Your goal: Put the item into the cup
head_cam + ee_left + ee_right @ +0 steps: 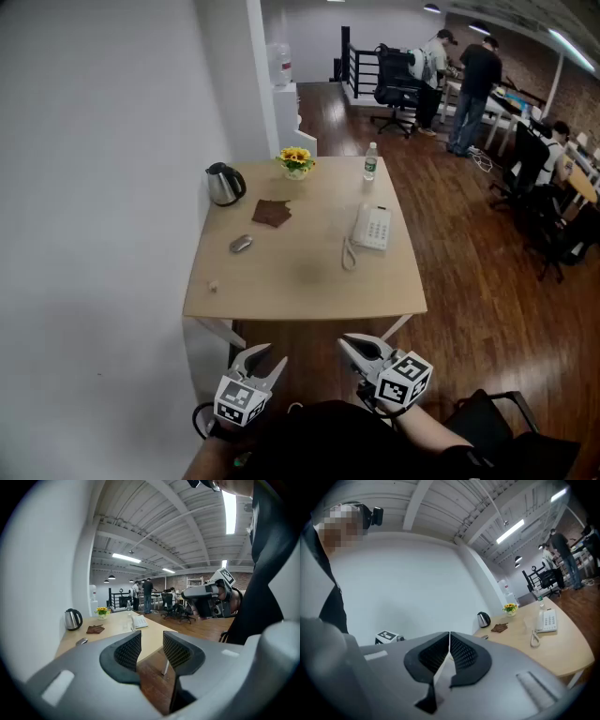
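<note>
The left tongs (pixel 264 358) are at the bottom of the head view, a bit left of the middle. In the left gripper view, the left tongs (pixel 151 641) are open wide and hold nothing. The right tongs (pixel 351 344) are just beside them. In the right gripper view, the right tongs (pixel 449 641) are closed tight with nothing between them.

Past both tongs is a wooden table (pixel 309 302) in the middle of the picture. A small white item (pixel 213 286) lies near its front left corner. A see-through cup (pixel 310 271), faint and hard to see, stands near the middle front, well apart from the item.

Farther back are a grey mouse (pixel 241 244), a brown cloth (pixel 271 213) and a white phone (pixel 372 227). At the far edge are a kettle (pixel 224 184), yellow flowers (pixel 295 161) and a water bottle (pixel 369 161). People (pixel 480 80) stand in the upper right.
</note>
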`<action>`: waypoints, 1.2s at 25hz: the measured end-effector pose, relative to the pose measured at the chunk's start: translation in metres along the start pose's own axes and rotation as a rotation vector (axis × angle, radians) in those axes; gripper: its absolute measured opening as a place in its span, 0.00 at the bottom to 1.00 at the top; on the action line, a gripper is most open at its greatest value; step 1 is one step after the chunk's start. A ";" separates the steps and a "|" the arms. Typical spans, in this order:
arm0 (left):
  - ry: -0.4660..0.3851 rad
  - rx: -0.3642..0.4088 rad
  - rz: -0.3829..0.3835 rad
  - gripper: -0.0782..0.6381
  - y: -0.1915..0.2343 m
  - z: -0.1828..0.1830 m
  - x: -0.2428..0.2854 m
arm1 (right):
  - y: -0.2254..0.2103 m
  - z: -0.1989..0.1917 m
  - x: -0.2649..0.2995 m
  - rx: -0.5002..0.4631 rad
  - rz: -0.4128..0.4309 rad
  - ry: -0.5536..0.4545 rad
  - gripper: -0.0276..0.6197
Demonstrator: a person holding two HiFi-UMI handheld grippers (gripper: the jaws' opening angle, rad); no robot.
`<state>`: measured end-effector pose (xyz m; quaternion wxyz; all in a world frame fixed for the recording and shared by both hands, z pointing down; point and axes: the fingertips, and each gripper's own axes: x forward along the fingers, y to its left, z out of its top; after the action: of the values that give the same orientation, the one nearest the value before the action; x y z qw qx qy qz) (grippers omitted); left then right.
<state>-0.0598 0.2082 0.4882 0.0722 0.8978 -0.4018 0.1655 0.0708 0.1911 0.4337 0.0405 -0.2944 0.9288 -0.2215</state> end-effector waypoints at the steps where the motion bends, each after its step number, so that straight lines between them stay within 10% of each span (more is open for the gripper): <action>1: -0.001 0.003 0.002 0.30 -0.002 0.001 0.003 | -0.001 0.001 -0.002 -0.003 0.001 0.004 0.07; 14: 0.010 -0.004 0.062 0.30 0.014 0.000 0.021 | -0.025 0.001 0.005 -0.004 0.022 0.043 0.11; 30: 0.023 -0.012 0.002 0.30 0.136 -0.004 0.084 | -0.096 0.019 0.120 -0.005 -0.033 0.089 0.11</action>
<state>-0.1095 0.0601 0.5211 0.0822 0.8949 -0.4030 0.1734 0.0264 0.0465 0.4651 -0.0051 -0.2997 0.9252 -0.2327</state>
